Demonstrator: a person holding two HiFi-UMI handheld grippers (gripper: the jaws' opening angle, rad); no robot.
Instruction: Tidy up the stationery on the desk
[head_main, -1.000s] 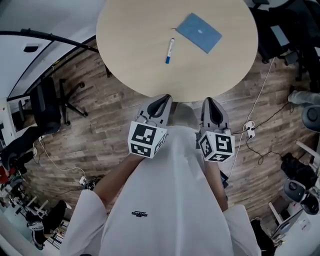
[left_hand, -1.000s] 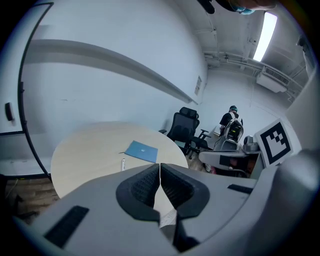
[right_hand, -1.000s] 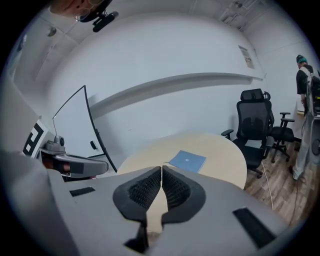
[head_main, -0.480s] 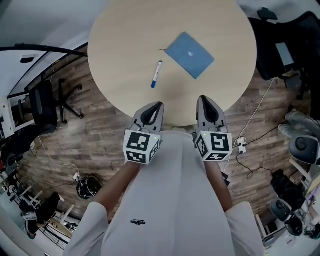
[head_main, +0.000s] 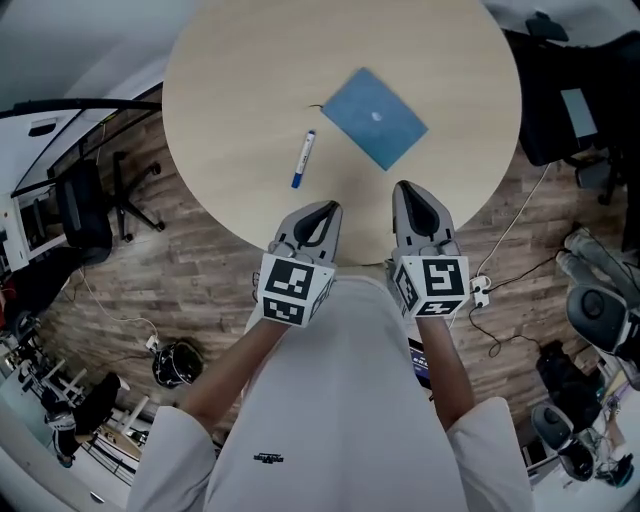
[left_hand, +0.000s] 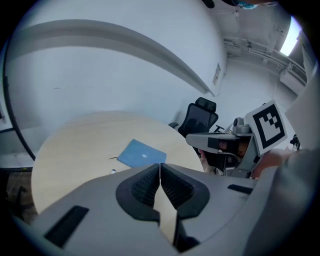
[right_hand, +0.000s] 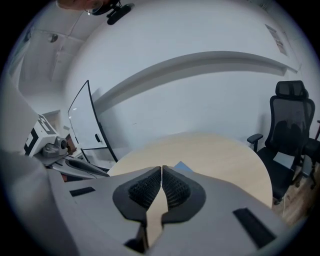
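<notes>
A blue notebook (head_main: 375, 119) lies flat near the middle of the round wooden table (head_main: 250, 70). A white pen with a blue cap (head_main: 302, 158) lies to its left. My left gripper (head_main: 321, 216) hovers at the table's near edge, shut with nothing in it, and the pen is a little beyond it. My right gripper (head_main: 413, 199) is beside it, also shut and empty, just short of the notebook. In the left gripper view the notebook (left_hand: 141, 153) shows above the closed jaws. In the right gripper view only a corner of the notebook (right_hand: 182, 167) peeks past them.
Black office chairs stand at the left (head_main: 85, 215) and far right (head_main: 575, 110) of the table. Cables (head_main: 510, 290) trail over the wood floor on the right. A curved white wall (left_hand: 125, 60) rises behind the table.
The table, pen and notebook have slid lower and nearer in the head view over the last second. Both grippers stay shut, now reaching just over the table's edge.
</notes>
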